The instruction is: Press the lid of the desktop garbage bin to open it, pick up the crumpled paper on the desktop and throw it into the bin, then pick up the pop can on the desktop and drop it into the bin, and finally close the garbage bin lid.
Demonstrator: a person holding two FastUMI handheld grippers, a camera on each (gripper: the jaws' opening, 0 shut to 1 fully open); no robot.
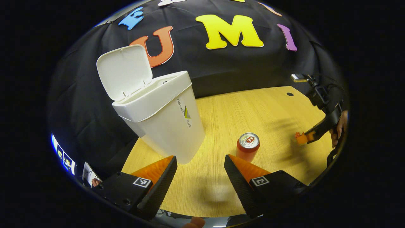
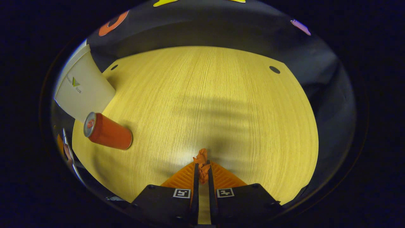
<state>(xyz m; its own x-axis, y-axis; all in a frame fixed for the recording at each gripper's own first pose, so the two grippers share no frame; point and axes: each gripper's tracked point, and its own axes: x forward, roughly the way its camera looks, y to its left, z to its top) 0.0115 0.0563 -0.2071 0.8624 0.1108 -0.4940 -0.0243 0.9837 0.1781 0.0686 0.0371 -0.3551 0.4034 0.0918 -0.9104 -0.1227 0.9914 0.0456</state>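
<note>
In the left gripper view, the left claw [image 1: 200,166] hangs wide open and empty; the bin [image 1: 164,123] stands lid-up just ahead-left, the can [image 1: 248,146] upright just right of the bin. In the right gripper view, the right claw [image 2: 202,169] pinches the crumpled paper [image 2: 201,161]; the bin lies far left, so the paper must travel leftward.

**Surfaces and finishes**

The counter [image 2: 221,95] is pale wood-grain laminate, smooth with a soft sheen and fine straight lines. The garbage bin [image 1: 164,126] and its raised lid [image 1: 125,71] look like smooth white plastic, slightly glossy. The pop can [image 1: 247,148] has a bright bare-metal top and a satin painted wall. The crumpled paper [image 2: 202,164] looks matt and creased. The booth wall [image 1: 240,69] is matt cloth, lightly wrinkled.
</note>
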